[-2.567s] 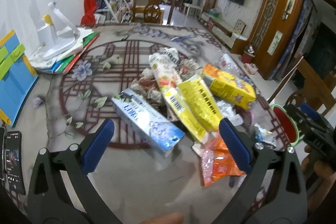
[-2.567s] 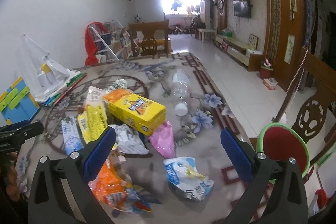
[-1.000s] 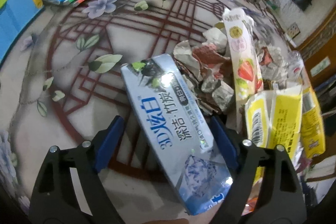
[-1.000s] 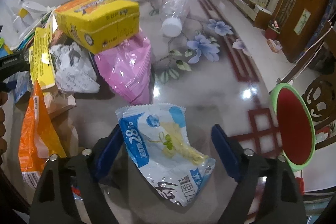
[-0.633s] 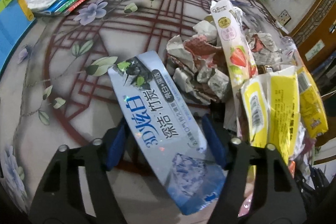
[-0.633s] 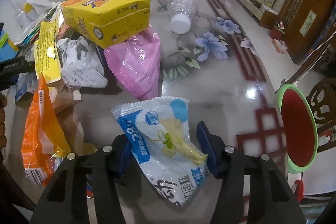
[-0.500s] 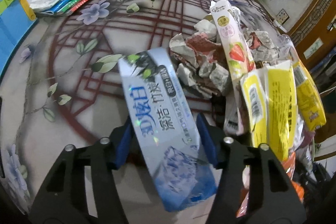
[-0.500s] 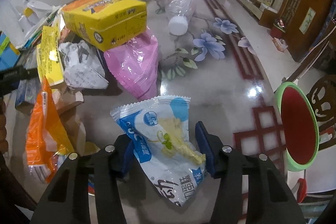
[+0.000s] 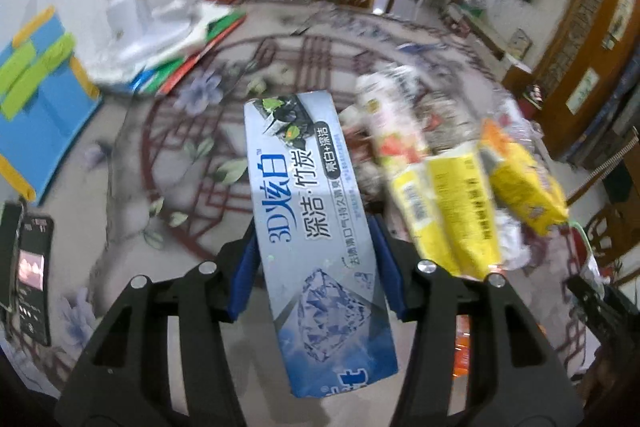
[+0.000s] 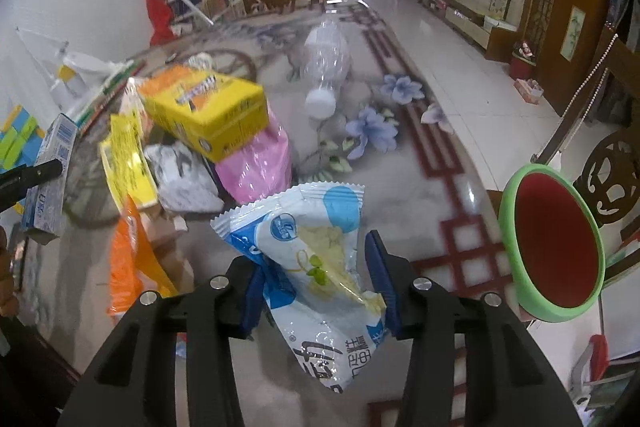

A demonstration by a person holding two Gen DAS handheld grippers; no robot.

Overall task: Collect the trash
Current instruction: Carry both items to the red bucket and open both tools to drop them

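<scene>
Flower-patterned glass tabletop [image 10: 436, 187] in a long living room carries the pile you are clearing. Your left gripper [image 9: 313, 263] is clamped across the long sides of a blue toothpaste box [image 9: 316, 235], lifted off the table and pointing away from you. Thin card like that is probably light and crushable, so squeeze only enough to keep it from sliding; holding nearer its middle would stop it tipping. Your right gripper [image 10: 316, 279] is pinched on a blue-and-white snack wrapper [image 10: 316, 267], also in the air. It looks soft, slick and nearly weightless, so grip the crumpled body, not the sealed edge. Left of the wrapper lie a pink bag [image 10: 256, 163], a yellow carton [image 10: 208, 111] on top of it, crumpled paper [image 10: 184, 183] and an orange packet [image 10: 128, 267]. Beyond the wrapper lies a clear plastic bottle [image 10: 326, 67]. Right of the wrapper stands a green-rimmed red bin [image 10: 554, 247], likely where both pieces belong.
</scene>
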